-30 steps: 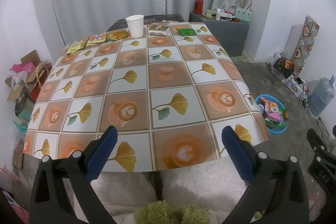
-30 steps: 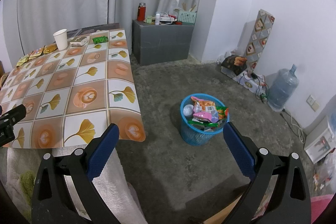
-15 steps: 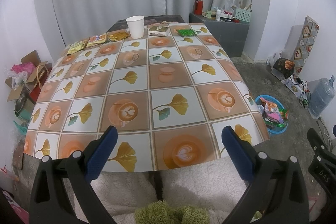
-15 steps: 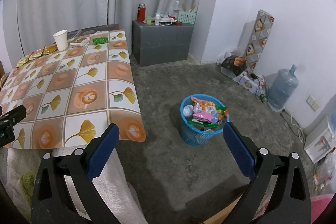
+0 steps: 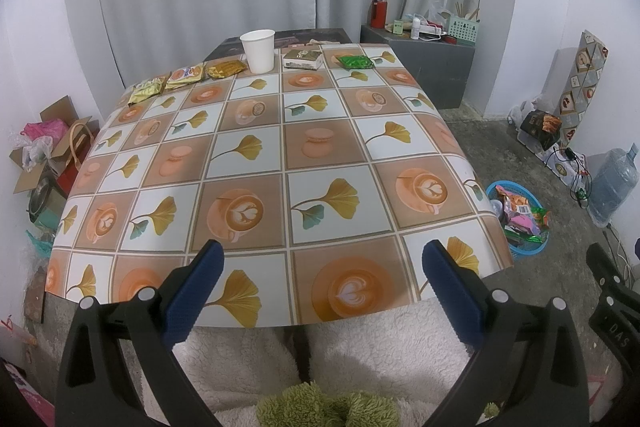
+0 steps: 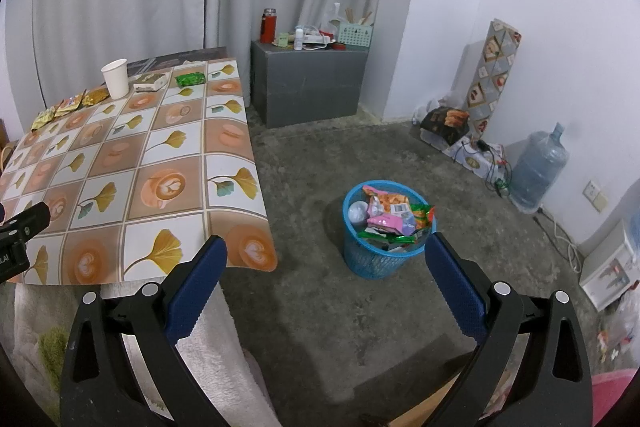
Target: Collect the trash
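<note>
The trash (image 5: 188, 75) is lying along the table's (image 5: 320, 163) far edge. I am holding both tongs, left (image 5: 320, 281) and right (image 6: 326, 281), wide and empty; reaching far, I am risking tipping the cup (image 5: 258, 50).

Tabletop (image 5: 280, 163) with ginkgo/latte-print cover sits ahead of left tongs (image 5: 320, 283). Far edge, left to right: three snack packets (image 5: 180, 79), paper cup (image 5: 258, 50), flat box (image 5: 303, 59), green packet (image 5: 355, 61). Near area bare.
</note>
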### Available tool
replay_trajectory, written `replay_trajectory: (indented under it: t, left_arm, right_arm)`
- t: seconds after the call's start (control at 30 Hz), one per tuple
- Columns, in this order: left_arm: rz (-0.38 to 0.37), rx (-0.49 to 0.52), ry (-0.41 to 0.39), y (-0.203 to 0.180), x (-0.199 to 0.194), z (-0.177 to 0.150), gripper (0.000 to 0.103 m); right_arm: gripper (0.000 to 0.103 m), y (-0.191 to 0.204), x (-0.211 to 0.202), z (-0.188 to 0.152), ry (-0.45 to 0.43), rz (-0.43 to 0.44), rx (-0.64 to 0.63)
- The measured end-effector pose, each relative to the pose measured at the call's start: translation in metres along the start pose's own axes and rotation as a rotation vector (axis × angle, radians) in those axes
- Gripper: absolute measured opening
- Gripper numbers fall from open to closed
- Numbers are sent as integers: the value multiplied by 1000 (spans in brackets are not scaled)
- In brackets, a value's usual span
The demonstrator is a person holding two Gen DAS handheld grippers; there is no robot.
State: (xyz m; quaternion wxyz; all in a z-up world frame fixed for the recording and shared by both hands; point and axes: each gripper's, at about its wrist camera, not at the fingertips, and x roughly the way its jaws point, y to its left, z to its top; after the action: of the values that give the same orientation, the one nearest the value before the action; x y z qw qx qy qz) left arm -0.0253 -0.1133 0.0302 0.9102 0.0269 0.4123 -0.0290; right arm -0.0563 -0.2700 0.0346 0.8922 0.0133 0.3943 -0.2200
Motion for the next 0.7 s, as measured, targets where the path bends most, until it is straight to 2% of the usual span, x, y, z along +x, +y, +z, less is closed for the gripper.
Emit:
replay_trajectory:
  t: [0.7]
  left_arm:
    - [0,0,-4,1,0,2,97]
  right_arm:
    - [95,4,0,0,-1,-3,2]
